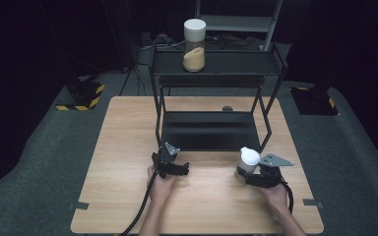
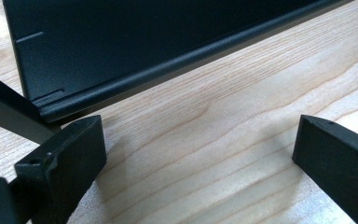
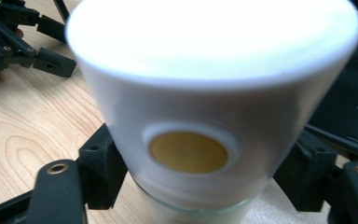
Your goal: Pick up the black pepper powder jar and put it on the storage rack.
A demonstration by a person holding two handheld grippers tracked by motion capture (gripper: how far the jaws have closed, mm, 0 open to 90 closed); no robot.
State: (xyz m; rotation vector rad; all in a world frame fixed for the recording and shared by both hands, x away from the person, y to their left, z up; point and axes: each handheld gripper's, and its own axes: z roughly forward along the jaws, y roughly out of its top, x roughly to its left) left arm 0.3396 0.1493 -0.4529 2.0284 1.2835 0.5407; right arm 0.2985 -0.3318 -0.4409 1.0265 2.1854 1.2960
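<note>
A small glass jar [image 1: 248, 161] with a white lid stands on the wooden table [image 1: 128, 147] in front of the black rack's right leg. My right gripper [image 1: 244, 173] is shut on it, the pads pressing its sides just below the lid. In the right gripper view the jar [image 3: 209, 93] is very close, and a round yellow spot marks the lid's side. My left gripper [image 1: 182, 168] rests low over the table at the rack's front left corner. Its jaws stand open with bare wood between them [image 2: 200, 154]. The right gripper view also shows the left gripper [image 3: 58, 44] farther off.
A black two-level rack [image 1: 211, 130] stands mid-table; its lower shelf edge [image 2: 121, 46] is just ahead of the left gripper. A taller white-lidded jar [image 1: 194, 45] with tan contents stands on the top shelf. A small dark object [image 1: 227, 108] lies behind the rack.
</note>
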